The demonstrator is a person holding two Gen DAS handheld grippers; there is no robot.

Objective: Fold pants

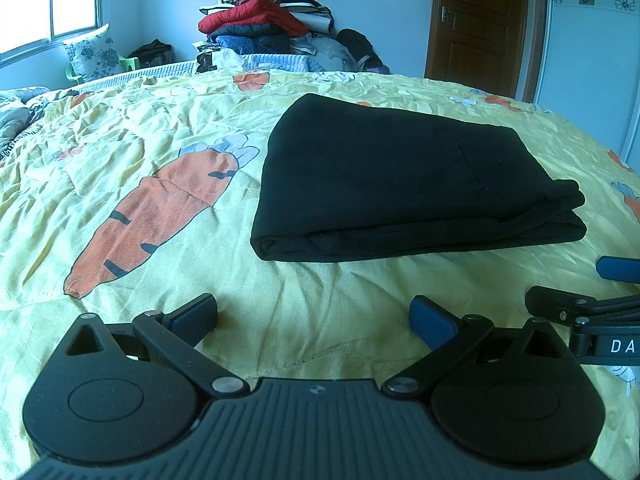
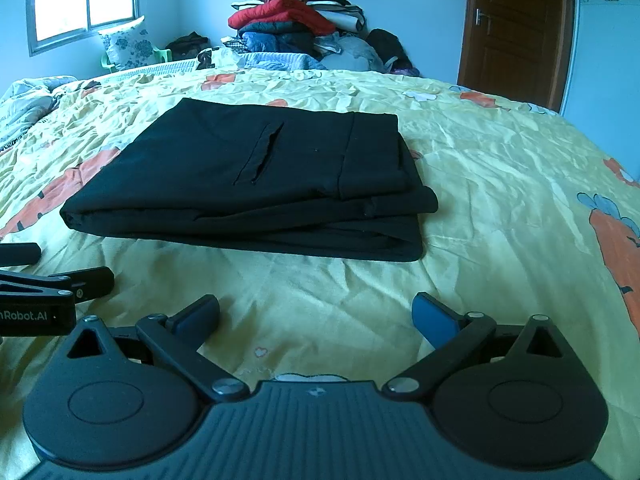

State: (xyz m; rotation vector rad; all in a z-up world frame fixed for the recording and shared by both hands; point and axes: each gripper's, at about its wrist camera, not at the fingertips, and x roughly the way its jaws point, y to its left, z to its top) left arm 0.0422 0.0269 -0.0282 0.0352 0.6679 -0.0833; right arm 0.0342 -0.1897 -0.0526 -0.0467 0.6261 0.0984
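Observation:
Black pants lie folded into a thick rectangle on the yellow carrot-print bedspread. In the right wrist view the pants show a pocket slit on top and stacked layers at the near edge. My left gripper is open, a short way in front of the pants' near fold, with only bedspread between its blue pads. My right gripper is open too, likewise short of the pants and holding nothing. Each gripper shows at the edge of the other's view: the right gripper, the left gripper.
A tall pile of clothes and blankets stands at the far side of the bed. A brown door is at the back right, a window and a floral pillow at the back left. A rumpled quilt lies at the left.

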